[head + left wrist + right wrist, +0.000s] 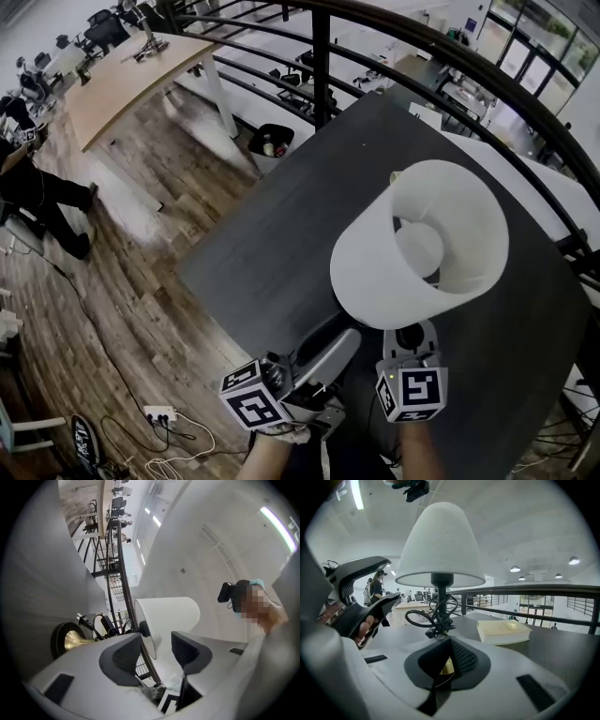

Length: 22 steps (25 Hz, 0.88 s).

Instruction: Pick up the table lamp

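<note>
Head view: we're looking at one table lamp (422,248), two grippers and one dark table (272,253). The lamp is standing over the table's near side. The right gripper (413,339) is sitting just under the white shade, its jaws pinching together on the lamp's brass base. The left gripper (330,349) is hovering alongside, jaws gaping wide and gripping nothing. One cream book (504,631) is lying beyond, and one black cord (433,616) is coiling round the stem.
</note>
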Motion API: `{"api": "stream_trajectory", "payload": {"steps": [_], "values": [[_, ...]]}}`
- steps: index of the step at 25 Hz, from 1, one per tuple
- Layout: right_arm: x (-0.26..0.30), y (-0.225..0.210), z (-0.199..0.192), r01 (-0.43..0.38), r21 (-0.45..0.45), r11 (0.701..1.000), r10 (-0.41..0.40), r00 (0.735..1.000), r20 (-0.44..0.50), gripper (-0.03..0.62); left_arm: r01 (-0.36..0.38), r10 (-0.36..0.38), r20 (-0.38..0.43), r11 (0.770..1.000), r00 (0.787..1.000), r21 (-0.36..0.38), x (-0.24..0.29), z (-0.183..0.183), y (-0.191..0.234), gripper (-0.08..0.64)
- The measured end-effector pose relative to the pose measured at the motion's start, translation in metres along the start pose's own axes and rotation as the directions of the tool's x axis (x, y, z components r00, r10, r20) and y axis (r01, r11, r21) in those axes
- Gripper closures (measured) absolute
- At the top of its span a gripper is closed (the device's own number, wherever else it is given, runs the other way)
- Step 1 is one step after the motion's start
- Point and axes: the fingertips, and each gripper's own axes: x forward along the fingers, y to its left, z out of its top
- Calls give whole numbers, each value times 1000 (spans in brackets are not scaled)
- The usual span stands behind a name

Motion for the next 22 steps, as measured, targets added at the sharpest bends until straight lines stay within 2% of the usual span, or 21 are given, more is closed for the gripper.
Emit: {"api": "stream_trajectory", "payload": {"steps": [7,16,22], "values": [[5,3,-6,5,-7,1000,-5,1000,-15,598,85,-85,19,996,996,-20,8,7,-5,348],[10,4,-10,2,-5,1000,-2,1000,-20,598,148,-145,42,987,989,-71,16,9,-9,345],[10,2,-11,3,-16,1000,-3,1000,-25,598,176,-174,44,982,984,-69,23,9,-14,343]]}}
